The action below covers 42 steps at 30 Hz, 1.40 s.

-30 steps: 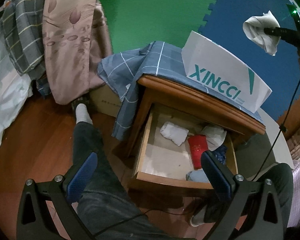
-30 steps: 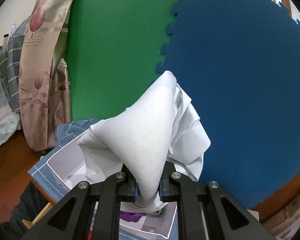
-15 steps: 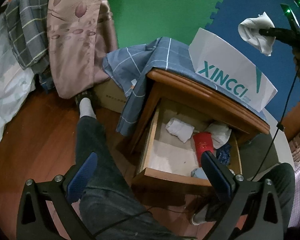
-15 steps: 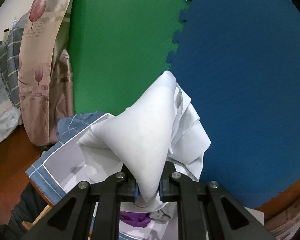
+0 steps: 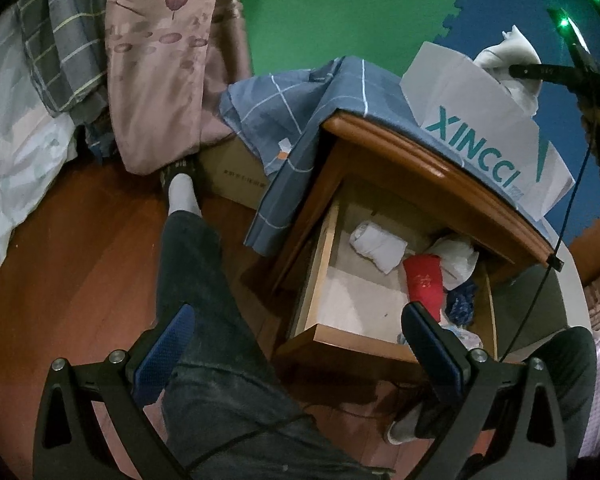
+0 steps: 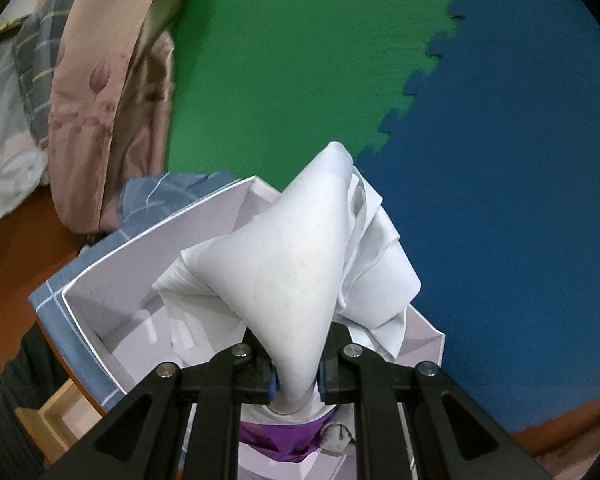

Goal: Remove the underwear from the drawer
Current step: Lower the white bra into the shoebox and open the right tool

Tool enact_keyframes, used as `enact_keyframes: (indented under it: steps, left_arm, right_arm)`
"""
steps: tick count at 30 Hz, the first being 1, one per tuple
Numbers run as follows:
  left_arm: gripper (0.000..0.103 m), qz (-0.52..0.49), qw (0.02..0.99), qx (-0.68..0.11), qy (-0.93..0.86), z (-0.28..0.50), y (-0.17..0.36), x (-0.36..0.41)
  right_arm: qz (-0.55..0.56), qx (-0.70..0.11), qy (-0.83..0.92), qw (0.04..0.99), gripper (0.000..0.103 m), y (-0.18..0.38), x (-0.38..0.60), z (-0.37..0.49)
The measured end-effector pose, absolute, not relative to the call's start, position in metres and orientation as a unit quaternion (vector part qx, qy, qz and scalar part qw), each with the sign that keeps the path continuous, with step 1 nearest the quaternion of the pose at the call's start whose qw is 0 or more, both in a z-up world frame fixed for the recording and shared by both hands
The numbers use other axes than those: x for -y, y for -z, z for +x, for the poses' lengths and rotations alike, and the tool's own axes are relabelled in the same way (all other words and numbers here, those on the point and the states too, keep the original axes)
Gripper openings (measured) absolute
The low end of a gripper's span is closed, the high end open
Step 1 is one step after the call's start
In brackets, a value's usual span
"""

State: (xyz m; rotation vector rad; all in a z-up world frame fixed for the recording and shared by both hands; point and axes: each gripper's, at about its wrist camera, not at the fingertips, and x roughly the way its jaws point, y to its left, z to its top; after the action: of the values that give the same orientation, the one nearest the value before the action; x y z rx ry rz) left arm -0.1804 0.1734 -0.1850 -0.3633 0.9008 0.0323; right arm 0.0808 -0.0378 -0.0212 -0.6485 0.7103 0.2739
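Note:
My right gripper (image 6: 296,380) is shut on white underwear (image 6: 300,264), which bunches up over its fingers, just above the open white XINCCI bag (image 6: 100,292). The left wrist view shows the same white underwear (image 5: 512,60) partly behind the XINCCI bag (image 5: 488,136), with the right gripper (image 5: 540,70) beside it. My left gripper (image 5: 296,344) is open and empty, above the person's leg, left of the open wooden drawer (image 5: 320,264). The drawer holds a white folded garment (image 5: 380,244), a red item (image 5: 424,280) and dark blue cloth (image 5: 462,300).
The bag stands on a wooden nightstand (image 5: 420,160) draped with a blue checked cloth (image 5: 300,96). A purple garment (image 6: 288,440) lies inside the bag. A cardboard box (image 5: 232,168), hanging bedding (image 5: 152,60) and the person's legs (image 5: 204,280) fill the floor on the left.
My right gripper has come down with the white underwear to the mouth of the bag. My left gripper has drifted a little, still open.

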Motion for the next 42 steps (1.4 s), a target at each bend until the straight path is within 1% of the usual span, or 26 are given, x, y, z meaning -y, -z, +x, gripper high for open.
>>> enact_keyframes:
  steps: [13, 30, 32, 33, 36, 37, 38, 39, 40, 42]
  left_arm:
    - [0.102, -0.19, 0.873, -0.449, -0.024, -0.179, 0.202, -0.181]
    - [0.102, -0.193, 0.869, -0.455, -0.031, -0.178, 0.211, -0.189]
    - [0.102, -0.188, 0.87, -0.455, -0.032, -0.179, 0.211, -0.189]
    - [0.102, -0.186, 0.871, -0.455, -0.032, -0.179, 0.21, -0.188]
    - [0.102, -0.178, 0.872, -0.455, -0.031, -0.18, 0.207, -0.184]
    - [0.102, -0.175, 0.872, -0.456, -0.031, -0.18, 0.206, -0.182]
    - [0.102, -0.169, 0.873, -0.456, -0.029, -0.179, 0.204, -0.178]
    - [0.102, -0.164, 0.875, -0.455, -0.026, -0.179, 0.201, -0.175]
    - [0.102, -0.159, 0.877, -0.453, -0.024, -0.18, 0.199, -0.173]
    - [0.102, -0.141, 0.883, -0.447, -0.016, -0.18, 0.191, -0.164]
  right_arm:
    - [-0.359, -0.393, -0.172, 0.829, 0.013, 0.069, 0.0, 0.098]
    - [-0.37, -0.405, -0.186, 0.815, 0.014, 0.085, -0.026, 0.112]
    - [-0.365, -0.411, -0.188, 0.814, 0.015, 0.087, -0.027, 0.116]
    - [-0.36, -0.415, -0.189, 0.814, 0.016, 0.088, -0.028, 0.119]
    - [-0.337, -0.431, -0.194, 0.814, 0.028, 0.09, -0.025, 0.128]
    - [-0.331, -0.439, -0.199, 0.811, 0.039, 0.09, -0.025, 0.13]
    - [-0.318, -0.443, -0.204, 0.813, 0.054, 0.087, -0.022, 0.131]
    - [-0.307, -0.44, -0.207, 0.818, 0.06, 0.083, -0.018, 0.129]
    - [-0.298, -0.429, -0.209, 0.827, 0.063, 0.077, -0.012, 0.124]
    - [-0.28, -0.41, -0.21, 0.842, 0.064, 0.068, 0.006, 0.112]
